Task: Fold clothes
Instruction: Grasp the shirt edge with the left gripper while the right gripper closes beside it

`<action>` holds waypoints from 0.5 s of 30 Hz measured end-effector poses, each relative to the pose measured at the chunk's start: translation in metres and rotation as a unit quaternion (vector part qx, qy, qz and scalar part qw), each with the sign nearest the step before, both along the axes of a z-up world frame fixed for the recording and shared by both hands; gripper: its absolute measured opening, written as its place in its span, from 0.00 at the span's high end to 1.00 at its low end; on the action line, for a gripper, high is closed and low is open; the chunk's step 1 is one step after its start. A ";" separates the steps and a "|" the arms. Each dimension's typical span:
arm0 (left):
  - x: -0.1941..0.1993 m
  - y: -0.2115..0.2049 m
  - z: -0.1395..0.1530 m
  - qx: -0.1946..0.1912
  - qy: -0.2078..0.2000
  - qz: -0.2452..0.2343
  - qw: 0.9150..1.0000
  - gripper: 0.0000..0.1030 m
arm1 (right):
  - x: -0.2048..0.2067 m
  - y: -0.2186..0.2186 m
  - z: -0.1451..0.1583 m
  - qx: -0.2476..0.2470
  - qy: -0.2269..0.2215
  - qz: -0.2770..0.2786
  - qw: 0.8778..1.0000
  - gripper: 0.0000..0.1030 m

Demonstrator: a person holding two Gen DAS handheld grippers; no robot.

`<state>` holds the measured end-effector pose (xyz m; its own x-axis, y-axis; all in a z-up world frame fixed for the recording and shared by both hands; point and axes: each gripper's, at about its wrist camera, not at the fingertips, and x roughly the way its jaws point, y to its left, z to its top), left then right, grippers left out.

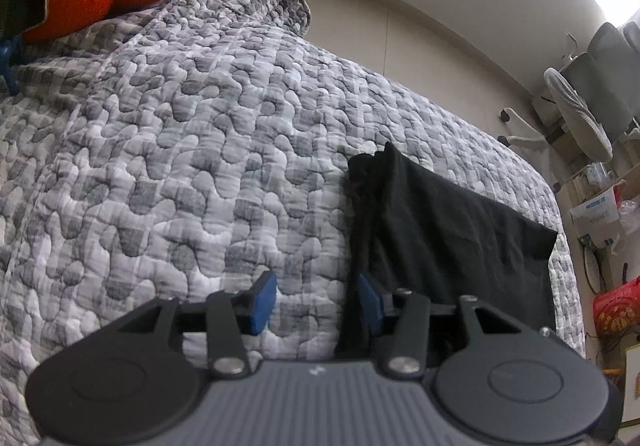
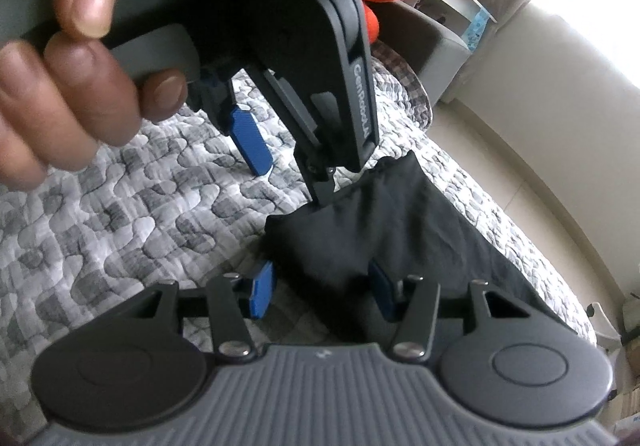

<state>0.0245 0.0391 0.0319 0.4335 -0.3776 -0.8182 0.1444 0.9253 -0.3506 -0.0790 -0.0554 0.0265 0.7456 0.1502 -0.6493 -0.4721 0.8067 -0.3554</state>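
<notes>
Both grippers spread, clamping nothing: right [image 2: 318, 296] straddling garment [image 2: 404, 230] edge at 12, left [image 1: 316, 300] beside its 3 o'clock strip; black cloth on quilt [image 1: 160, 150], flat but bunched at far corner, folds left.

The right gripper [image 2: 320, 296] stands open over the black cloth [image 2: 400, 230] on the quilt [image 2: 120, 206]. Ahead, a hand [image 2: 68, 58] holds the left gripper [image 2: 288, 162], also open.
</notes>
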 end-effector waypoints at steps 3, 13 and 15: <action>0.000 0.002 0.000 -0.007 0.005 0.002 1.000 0.54 | 0.005 0.000 0.001 0.010 0.003 -0.009 1.000 0.54; 0.004 0.018 -0.004 -0.098 0.053 0.024 0.993 0.44 | 0.013 -0.008 0.015 0.078 0.017 -0.043 0.996 0.91; 0.004 0.023 -0.006 -0.124 0.065 0.034 0.990 0.44 | 0.014 -0.012 0.019 0.096 0.017 -0.051 0.994 0.92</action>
<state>0.0285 0.0620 0.0260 0.3616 -0.5485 -0.7539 0.0244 0.8140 -0.5804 -0.0650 -0.0671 0.0451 0.7411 0.1984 -0.6415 -0.3931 0.9027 -0.1750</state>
